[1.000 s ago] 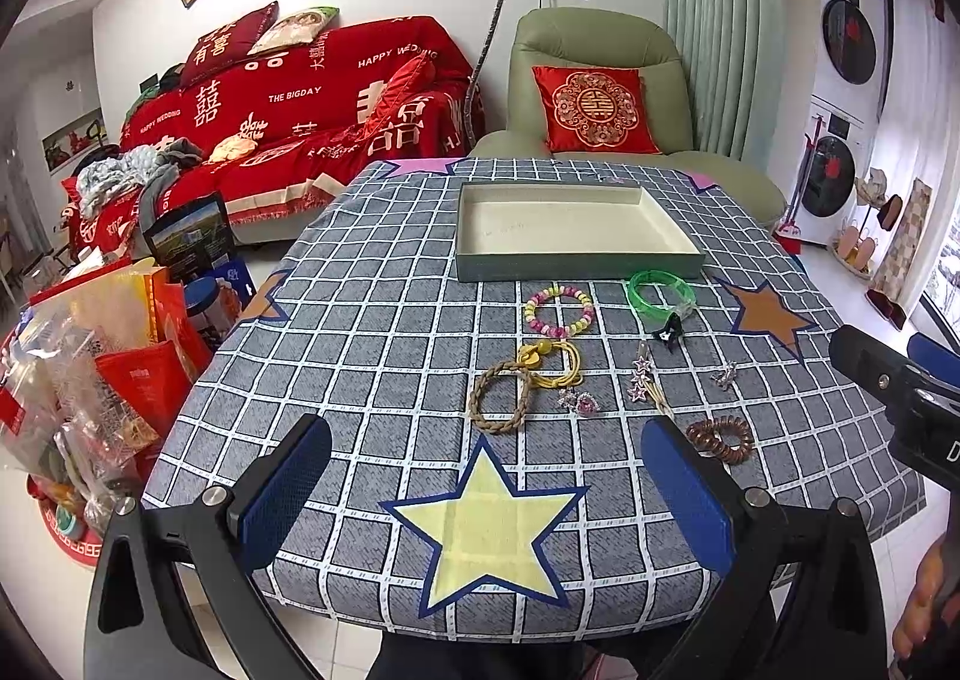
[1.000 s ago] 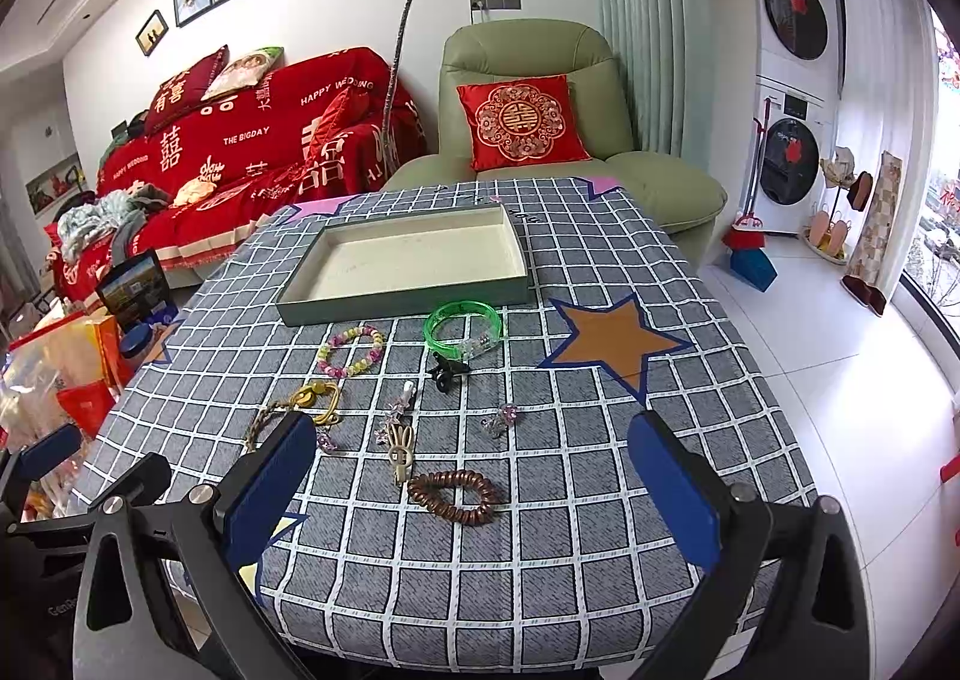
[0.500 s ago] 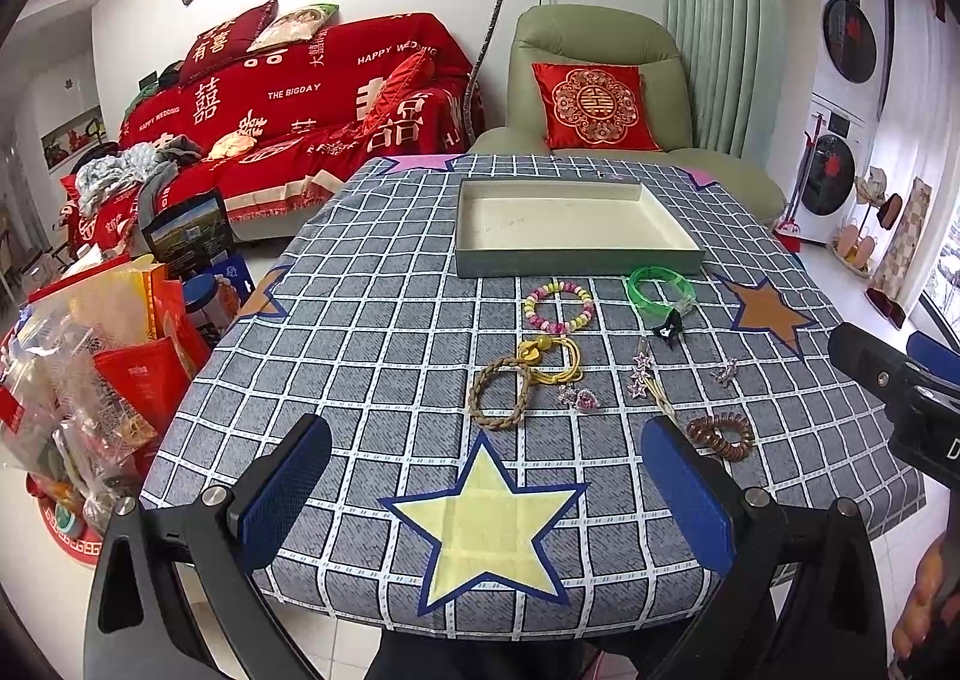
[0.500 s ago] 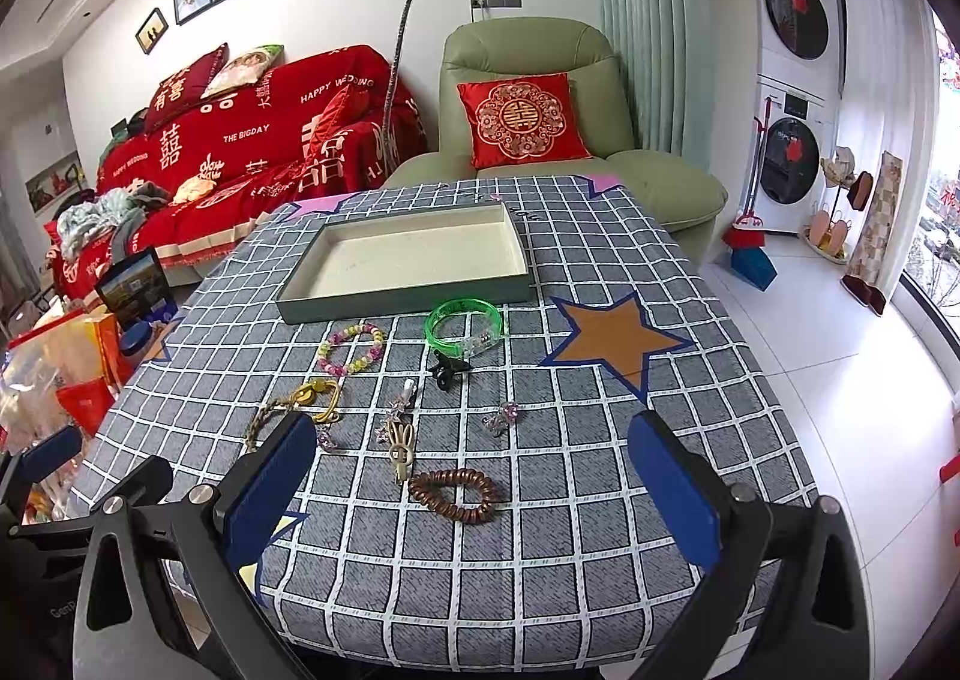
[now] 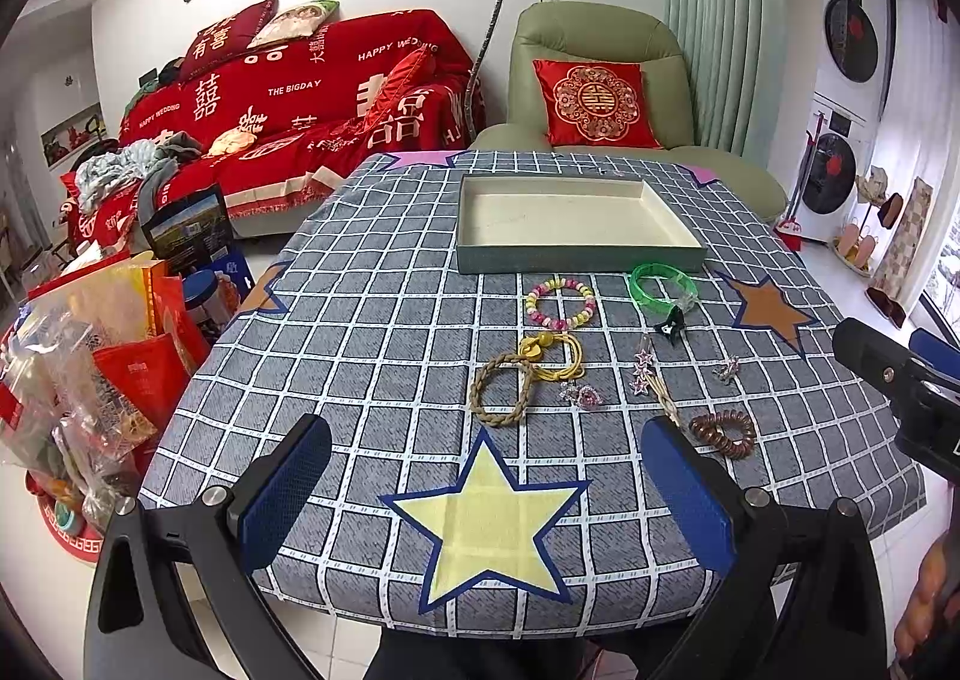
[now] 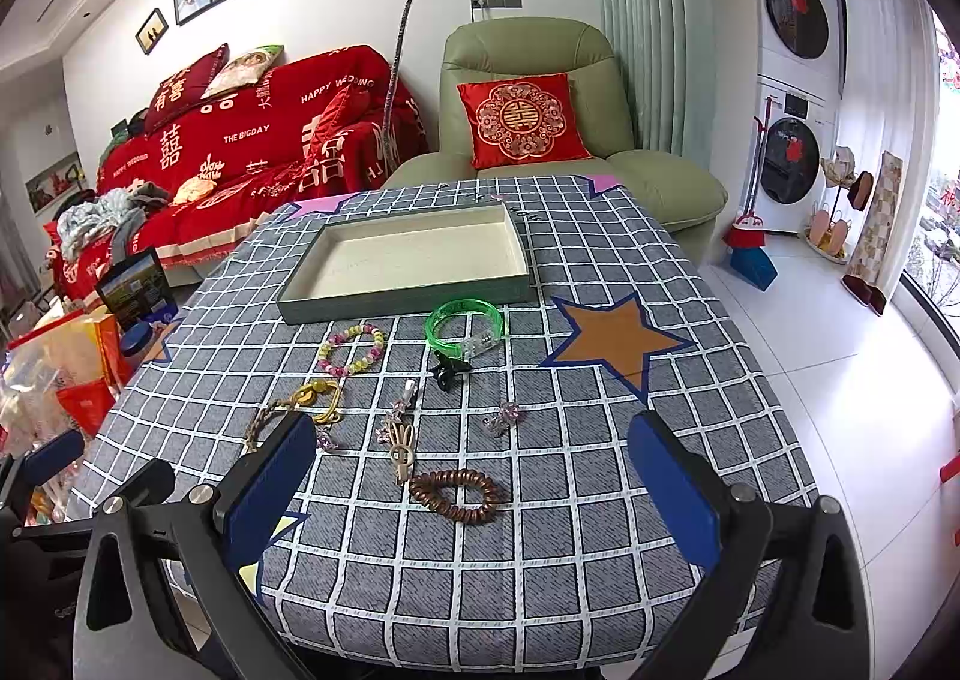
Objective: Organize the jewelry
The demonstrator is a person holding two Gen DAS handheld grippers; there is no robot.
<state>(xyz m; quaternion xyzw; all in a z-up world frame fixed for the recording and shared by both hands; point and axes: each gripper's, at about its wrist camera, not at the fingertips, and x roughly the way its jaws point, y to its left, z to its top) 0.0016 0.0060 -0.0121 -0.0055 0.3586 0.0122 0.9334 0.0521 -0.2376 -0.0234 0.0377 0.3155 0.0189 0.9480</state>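
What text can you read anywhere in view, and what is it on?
"HAPPY WEDDING": red sofa cover.
"THE BIGDAY": same cover.
"囍": cover and red cushion.
"有喜": sofa pillow.
Bags on floor: print too blurred.
Tray, jewelry: no text.

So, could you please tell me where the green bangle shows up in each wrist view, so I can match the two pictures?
Left wrist view: the green bangle lies right of centre, just in front of the tray's right front corner.
Right wrist view: the green bangle lies near the middle, below the tray's front wall.
Shared landmark: the black hair clip just in front of it.
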